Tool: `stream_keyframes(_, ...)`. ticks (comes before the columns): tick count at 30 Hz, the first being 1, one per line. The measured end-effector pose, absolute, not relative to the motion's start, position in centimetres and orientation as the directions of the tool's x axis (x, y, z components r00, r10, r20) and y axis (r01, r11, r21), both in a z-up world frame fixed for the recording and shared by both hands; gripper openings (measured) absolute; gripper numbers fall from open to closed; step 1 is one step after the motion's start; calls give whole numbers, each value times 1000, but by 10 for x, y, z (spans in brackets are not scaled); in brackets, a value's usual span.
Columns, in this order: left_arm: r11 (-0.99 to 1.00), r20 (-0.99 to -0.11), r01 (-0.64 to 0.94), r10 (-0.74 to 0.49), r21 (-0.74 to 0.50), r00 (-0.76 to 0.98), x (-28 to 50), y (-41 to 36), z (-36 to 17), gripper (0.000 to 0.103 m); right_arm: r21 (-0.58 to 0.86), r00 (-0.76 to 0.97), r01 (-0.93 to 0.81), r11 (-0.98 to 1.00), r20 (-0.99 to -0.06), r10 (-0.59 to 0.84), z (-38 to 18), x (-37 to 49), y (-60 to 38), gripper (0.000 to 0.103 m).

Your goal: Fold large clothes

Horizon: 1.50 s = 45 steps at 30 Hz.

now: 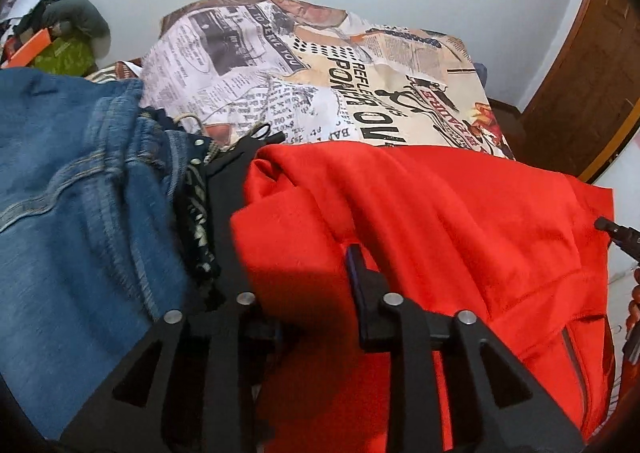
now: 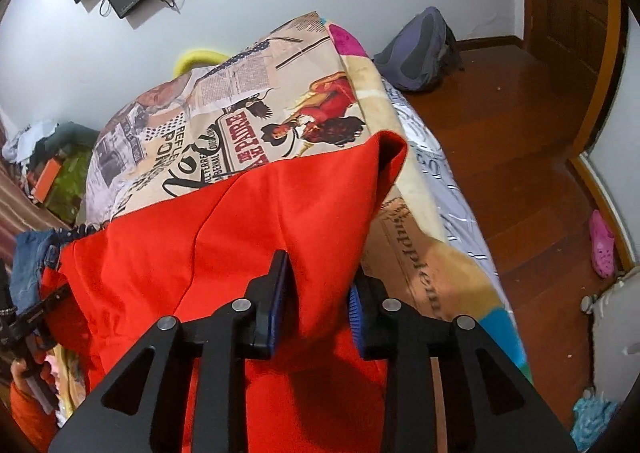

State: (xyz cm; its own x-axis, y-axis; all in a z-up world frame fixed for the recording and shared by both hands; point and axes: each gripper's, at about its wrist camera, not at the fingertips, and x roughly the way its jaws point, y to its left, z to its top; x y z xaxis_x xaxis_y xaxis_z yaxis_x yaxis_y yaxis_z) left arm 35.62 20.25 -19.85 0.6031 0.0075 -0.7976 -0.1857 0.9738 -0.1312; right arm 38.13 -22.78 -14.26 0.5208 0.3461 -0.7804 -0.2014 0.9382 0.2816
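A large red garment [image 1: 440, 221] lies spread on a bed covered by a newspaper-print blanket [image 1: 320, 73]. My left gripper [image 1: 296, 253] is shut on a bunched fold at the garment's left edge; red cloth fills the gap between its fingers. In the right wrist view the red garment [image 2: 224, 237] runs from the blanket [image 2: 256, 109] down toward the camera. My right gripper [image 2: 320, 285] is shut on a raised fold at the garment's right side, near the bed's edge. The right gripper's tip [image 1: 616, 231] shows at the right edge of the left wrist view.
Blue jeans [image 1: 80, 213] and a dark patterned cloth [image 1: 198, 213] lie left of the red garment. A clutter pile [image 1: 60, 37] sits at the far left. A backpack [image 2: 420, 49], wooden floor [image 2: 520, 141], pink shoe [image 2: 602, 249] and door [image 2: 572, 5] are right of the bed.
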Motion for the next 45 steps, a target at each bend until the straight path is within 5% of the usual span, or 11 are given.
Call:
stream_keyframes(4,972,-777,-203,33,-123,629,331,200,-180,46,230,529,-231,945,-786,320,-127,364,-228,25)
stream_keyframes(11,977,-761,-196,61,-87,646,285,194,-145,49,93,607,-293,952,-751,260,-85,308,-233,46)
stream_keyframes(15,981,-741,-176,64,-75,669,247,189,-132,66,81,642,-300,951,-720,264,-70,280,-238,61)
stream_keyframes(19,986,-737,-147,41,-80,674,206,184,-137,86,36,653,-327,944,-714,253,-67,251,-244,63)
stream_keyframes(27,978,-807,-171,7,-117,591,156,188,-188,86,-24,618,-349,937,-757,212,-96,211,-253,63)
stream_keyframes(36,966,-881,-209,-36,-151,472,118,182,-243,86,68,535,-250,966,-821,196,-137,191,-289,63)
stream_keyframes(45,873,-854,-242,-295,-423,429,107,185,-281,86,223,416,-178,958,-866,279,-174,184,-312,63)
